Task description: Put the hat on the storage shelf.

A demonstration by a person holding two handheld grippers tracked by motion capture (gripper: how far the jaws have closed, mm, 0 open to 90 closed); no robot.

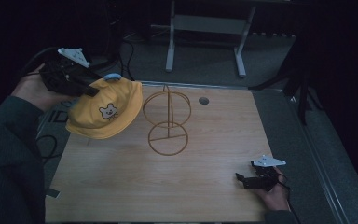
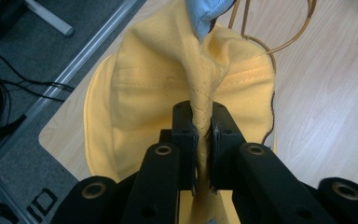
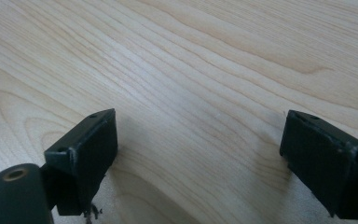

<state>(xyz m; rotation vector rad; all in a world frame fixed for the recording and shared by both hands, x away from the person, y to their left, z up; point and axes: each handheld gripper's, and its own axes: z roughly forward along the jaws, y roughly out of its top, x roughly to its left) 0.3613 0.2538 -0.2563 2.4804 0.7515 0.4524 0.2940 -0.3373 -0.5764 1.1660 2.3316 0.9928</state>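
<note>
A yellow child's hat (image 1: 106,108) with a small bear face and a pale blue tip hangs in the air over the table's far left corner. My left gripper (image 1: 92,91) is shut on a fold of its cloth; in the left gripper view the yellow fabric (image 2: 168,93) is pinched between the jaws of the left gripper (image 2: 203,135). Just right of the hat stands a gold wire stand (image 1: 168,120) with a round base and looped top. My right gripper (image 1: 242,180) rests low at the table's near right, open, and the right gripper (image 3: 200,154) has bare wood between its jaws.
The light wooden table (image 1: 121,186) has a small round grommet (image 1: 203,100) near its far edge. Cables (image 1: 51,144) lie on the dark floor to the left. A grey metal frame (image 1: 205,28) stands beyond the table.
</note>
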